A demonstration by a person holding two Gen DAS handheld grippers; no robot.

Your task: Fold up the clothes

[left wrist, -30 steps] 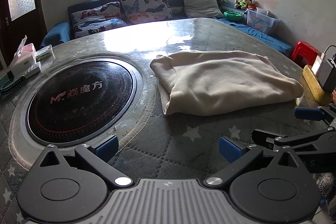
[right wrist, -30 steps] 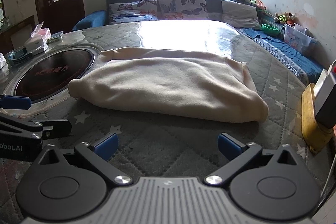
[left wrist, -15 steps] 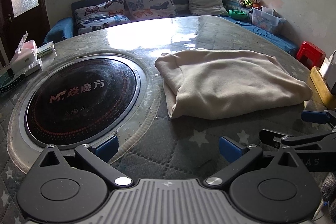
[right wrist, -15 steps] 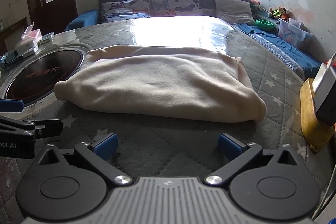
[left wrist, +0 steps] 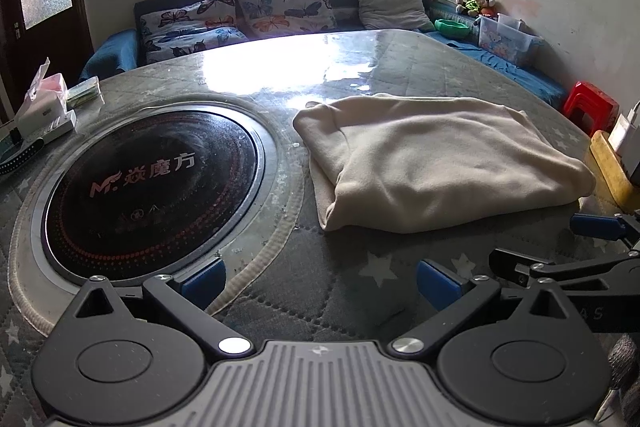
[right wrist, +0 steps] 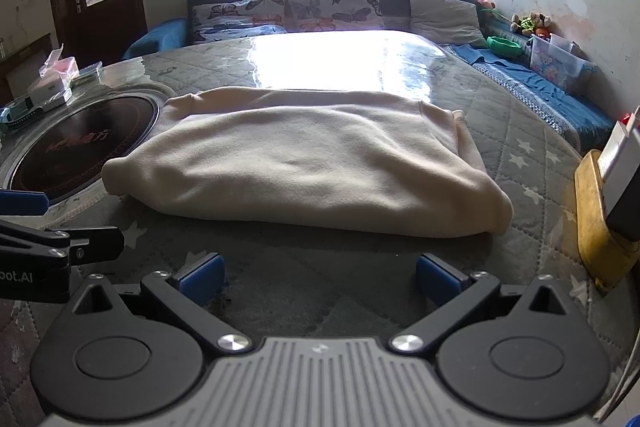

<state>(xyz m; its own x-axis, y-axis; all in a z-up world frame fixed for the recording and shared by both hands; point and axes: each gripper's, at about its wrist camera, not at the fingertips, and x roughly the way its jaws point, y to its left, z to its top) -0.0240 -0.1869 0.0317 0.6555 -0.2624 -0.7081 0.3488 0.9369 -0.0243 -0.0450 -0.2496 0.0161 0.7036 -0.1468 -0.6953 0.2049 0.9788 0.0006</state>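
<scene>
Between the blue pads of the left gripper (left wrist: 318,281) lies only quilted, star-printed table cover (left wrist: 352,291); its jaws stand wide apart and hold nothing. The right gripper (right wrist: 320,279) is spread just as wide, also empty, with bare cover under the gap. Each tool shows in the other's camera: the right gripper juts in at the right edge of the left wrist view, the left one at the left edge of the right wrist view, so the two sit side by side at the near edge of the table.

Just beyond both sets of fingers rests the folded cream garment (right wrist: 304,163), a thick rectangular bundle lying flat on the cover, its rounded fold facing the grippers and a thinner layer peeking out along the far and side edges. Neither gripper touches it. Compared with a second ago, the bundle keeps the same shape and place on the table, while both cameras have shifted slightly: the garment sits a little higher and farther back in the left wrist view, and the grippers have stayed open throughout.

Left of the garment, close to its edge, is the round black induction cooktop (left wrist: 152,187) set into the table. A tissue box (left wrist: 42,99) stands beyond it at the far left.
</scene>
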